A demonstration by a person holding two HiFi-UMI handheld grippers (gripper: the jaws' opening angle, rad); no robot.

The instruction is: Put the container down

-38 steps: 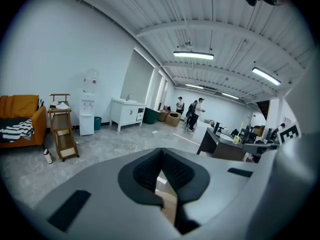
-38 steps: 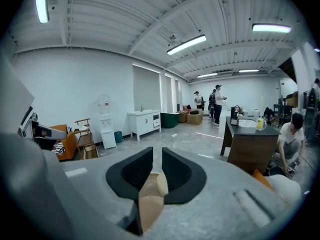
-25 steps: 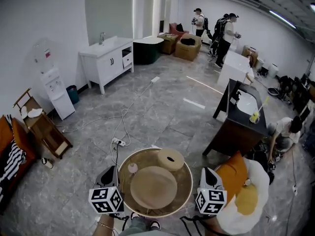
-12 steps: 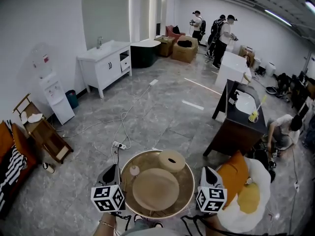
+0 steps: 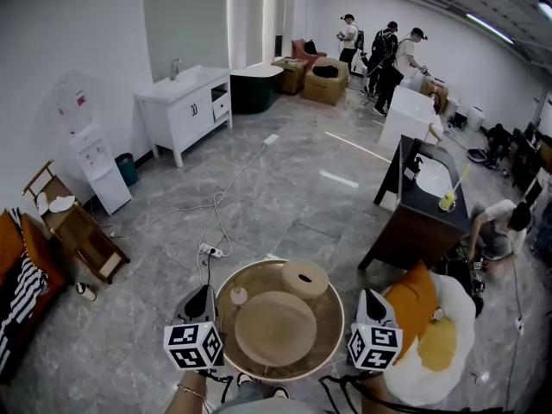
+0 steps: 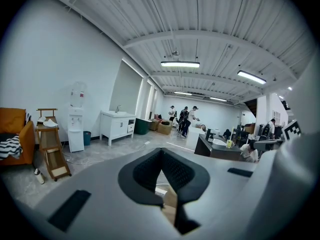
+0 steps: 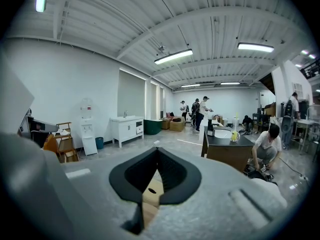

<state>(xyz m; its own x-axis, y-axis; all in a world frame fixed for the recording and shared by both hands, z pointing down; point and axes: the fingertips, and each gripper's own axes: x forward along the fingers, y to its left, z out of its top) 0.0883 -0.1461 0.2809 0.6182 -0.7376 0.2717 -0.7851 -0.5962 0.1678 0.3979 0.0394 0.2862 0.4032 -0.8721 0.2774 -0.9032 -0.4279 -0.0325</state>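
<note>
Grey marble floor (image 5: pixel 285 197) lies below a round container (image 5: pixel 332 313) carried between left tongs (image 5: pixel 207 298) and right tongs (image 5: pixel 362 300), both pinching its rim; setting down apparently not yet done

The person is holding one gripper in each hand, low and close to the body. The left gripper (image 5: pixel 201 295) and the right gripper (image 5: pixel 369 295) are sitting side by side, well apart, at the same height. Both are pointing forward and dipping a little toward the floor. Each one's jaws are pressing together, tip to tip. The left wrist (image 5: pixel 184 397) is peeking out just behind the left gripper's cube (image 5: pixel 193 345).
</note>
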